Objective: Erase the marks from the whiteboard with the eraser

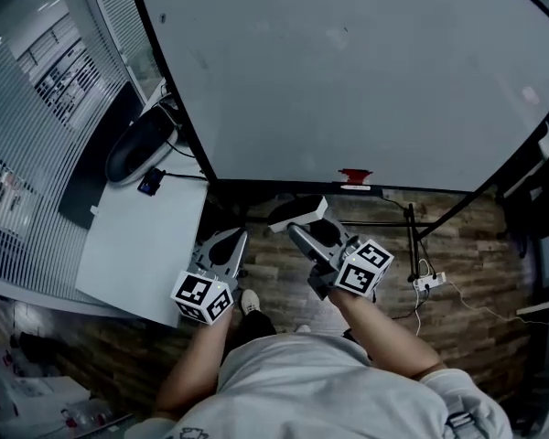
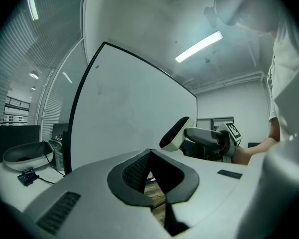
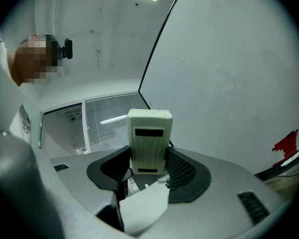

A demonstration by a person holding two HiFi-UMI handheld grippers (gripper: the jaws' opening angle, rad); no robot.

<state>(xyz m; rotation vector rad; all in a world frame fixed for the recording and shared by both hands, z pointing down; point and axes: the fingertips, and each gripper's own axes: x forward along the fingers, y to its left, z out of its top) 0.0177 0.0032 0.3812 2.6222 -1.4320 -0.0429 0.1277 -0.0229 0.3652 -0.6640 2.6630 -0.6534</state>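
Observation:
The whiteboard (image 1: 348, 71) fills the upper head view; I see only faint smudges on it, no clear marks. My right gripper (image 1: 299, 230) is shut on a cream eraser (image 1: 297, 212) with a dark felt face, held below the board's lower edge and apart from it. In the right gripper view the eraser (image 3: 148, 141) stands upright between the jaws, with the whiteboard (image 3: 229, 73) to the right. My left gripper (image 1: 237, 237) hangs lower left with its jaws together and nothing between them. The left gripper view shows the eraser (image 2: 175, 133) off to the right.
A red object (image 1: 354, 176) sits on the board's tray. To the left stands a white table (image 1: 142, 245) carrying a dark headset-like thing (image 1: 139, 144) and a small blue device (image 1: 149, 184). The board's stand legs (image 1: 412, 231) and a power strip (image 1: 430, 282) are on the wooden floor.

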